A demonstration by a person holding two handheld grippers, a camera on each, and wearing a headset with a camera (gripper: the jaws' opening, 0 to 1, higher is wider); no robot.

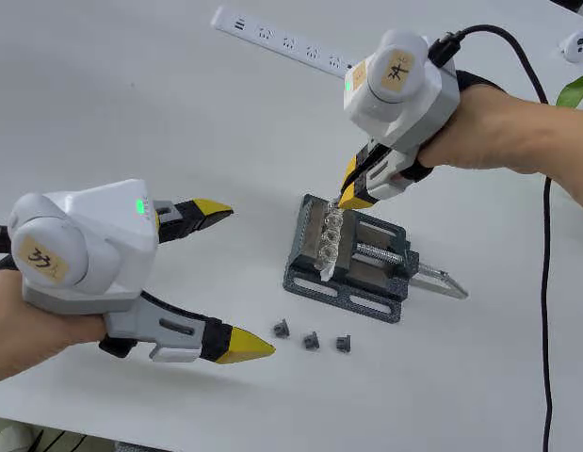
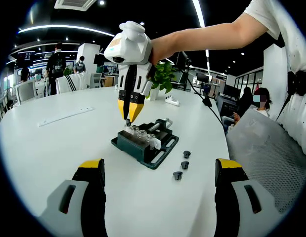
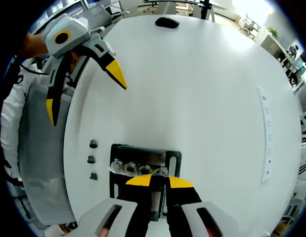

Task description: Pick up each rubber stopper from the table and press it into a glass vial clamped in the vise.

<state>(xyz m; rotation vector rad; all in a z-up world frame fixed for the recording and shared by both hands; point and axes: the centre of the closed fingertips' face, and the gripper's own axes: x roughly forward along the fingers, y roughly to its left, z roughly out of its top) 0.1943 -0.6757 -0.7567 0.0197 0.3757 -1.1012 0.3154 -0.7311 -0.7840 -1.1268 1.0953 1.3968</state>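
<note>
A dark bench vise (image 1: pixel 308 279) (image 2: pixel 124 143) (image 3: pixel 114 180) clamps a row of clear glass vials (image 1: pixel 327 235) (image 2: pixel 142 133) (image 3: pixel 129 169). My right gripper (image 1: pixel 352 200) (image 2: pixel 130 116) (image 3: pixel 159 181) points down onto the vial at the row's far end. It is shut, and a small dark stopper shows at its tips in the left gripper view. Three dark rubber stoppers (image 1: pixel 312 340) (image 2: pixel 185 165) (image 3: pixel 91 159) lie in a line on the white table in front of the vise. My left gripper (image 1: pixel 236 278) (image 2: pixel 160 168) (image 3: pixel 86 94) hovers open and holds nothing, left of the vise.
A white power strip (image 1: pixel 282 40) (image 3: pixel 265 133) lies at the table's far side. A black cable (image 1: pixel 545 226) runs down the right of the table. A small white object (image 1: pixel 576 44) and a green leaf (image 1: pixel 575 91) sit at the far right. A black mouse-like thing (image 3: pixel 167 22) rests across the table.
</note>
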